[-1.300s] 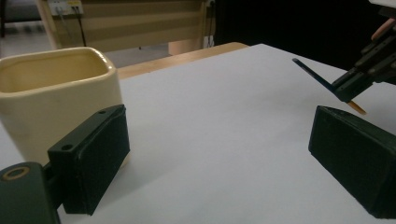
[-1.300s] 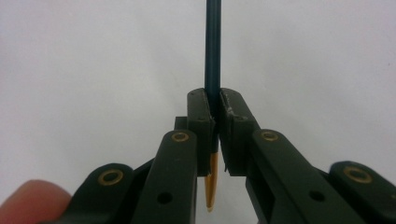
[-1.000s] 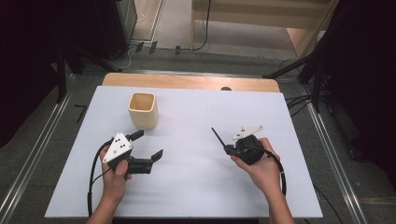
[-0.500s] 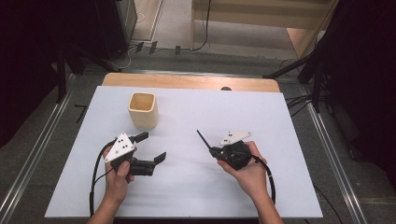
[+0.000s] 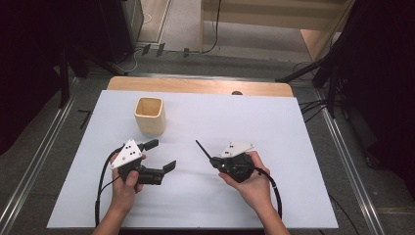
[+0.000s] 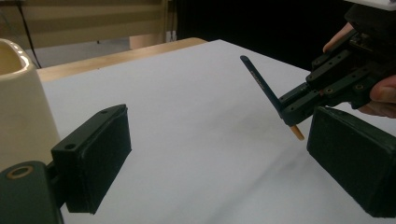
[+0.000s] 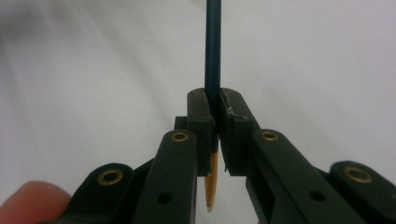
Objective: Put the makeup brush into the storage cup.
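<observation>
Toward the desk's (image 5: 303, 127) far left corner stands the cream cup (image 5: 149, 115). Our left claw (image 5: 161, 155) hangs released and empty near the front edge. Our right claw (image 5: 214, 163) is clenched on the dark pencil (image 5: 203, 151) near its tan tip; light, stiff and slim, it could pivot, so we hold firmly.
</observation>
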